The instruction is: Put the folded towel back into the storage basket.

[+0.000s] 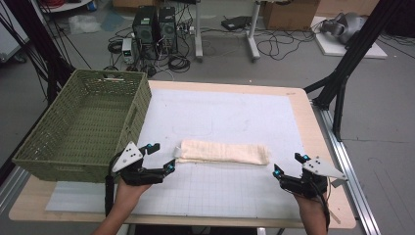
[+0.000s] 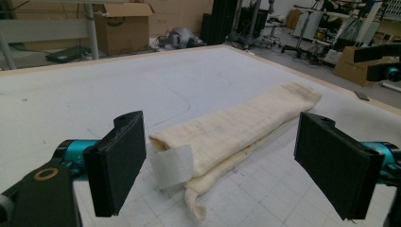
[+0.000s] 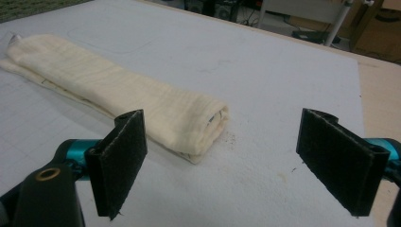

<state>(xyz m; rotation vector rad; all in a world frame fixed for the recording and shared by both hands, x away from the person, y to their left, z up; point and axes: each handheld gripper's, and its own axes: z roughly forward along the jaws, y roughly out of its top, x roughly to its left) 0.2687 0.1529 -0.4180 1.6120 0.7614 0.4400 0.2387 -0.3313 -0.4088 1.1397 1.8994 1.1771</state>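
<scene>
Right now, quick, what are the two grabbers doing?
Left gripper: open, holding nothing, jaws either side of the towel's near end.
Right gripper: open, holding nothing, just short of the towel's other end.

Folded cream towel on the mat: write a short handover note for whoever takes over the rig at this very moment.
Left gripper: open, at the towel's left end, holding nothing.
Right gripper: open, just off the towel's right end, empty.
Towel: folded into a long strip, flat on the white mat, white tag at its left end.
Green basket: at the table's left, nothing visible inside.
Done: towel looks folded.
Left, probably: grasp both ends, then fold again or move it to the basket.
</scene>
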